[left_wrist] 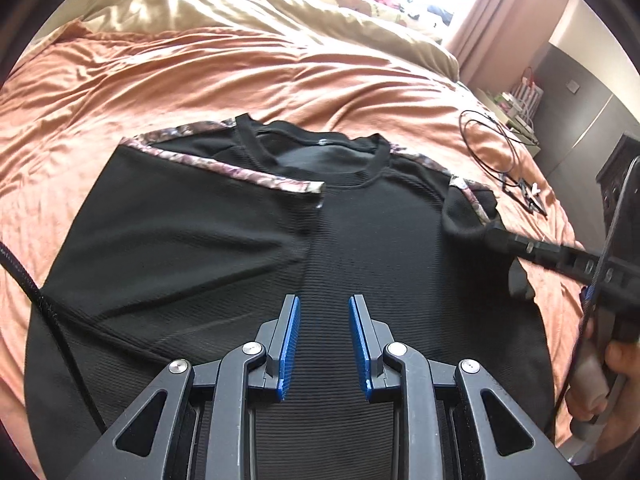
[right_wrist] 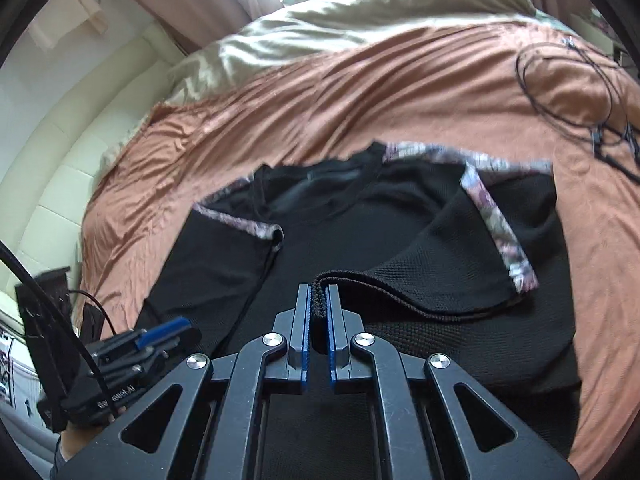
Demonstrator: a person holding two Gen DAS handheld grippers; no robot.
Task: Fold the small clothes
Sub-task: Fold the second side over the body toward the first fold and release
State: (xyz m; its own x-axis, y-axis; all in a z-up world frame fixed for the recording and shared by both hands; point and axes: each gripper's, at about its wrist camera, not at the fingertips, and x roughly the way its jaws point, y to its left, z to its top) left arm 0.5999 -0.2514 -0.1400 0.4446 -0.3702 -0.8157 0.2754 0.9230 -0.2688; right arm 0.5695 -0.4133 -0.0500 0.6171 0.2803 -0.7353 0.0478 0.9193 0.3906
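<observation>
Sleeve-folding step: the black T-shirt (right_wrist: 360, 340) lies mid-frame on the orange bedspread (right_wrist: 320, 100). The right gripper (right_wrist: 319, 300) pinches its right sleeve hem; next, lay it inward. The left gripper (left_wrist: 324, 316) hovers narrowly parted, empty.

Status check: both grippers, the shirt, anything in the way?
Left gripper open, empty, over black shirt. Right gripper shut on sleeve hem, folding inward. Other sleeve already folded. Cable on bedspread, off the shirt.

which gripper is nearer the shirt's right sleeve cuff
Right. The right gripper is shut on the sleeve cuff itself. The left gripper hovers empty over the middle of the black shirt, apart from that cuff.
</observation>
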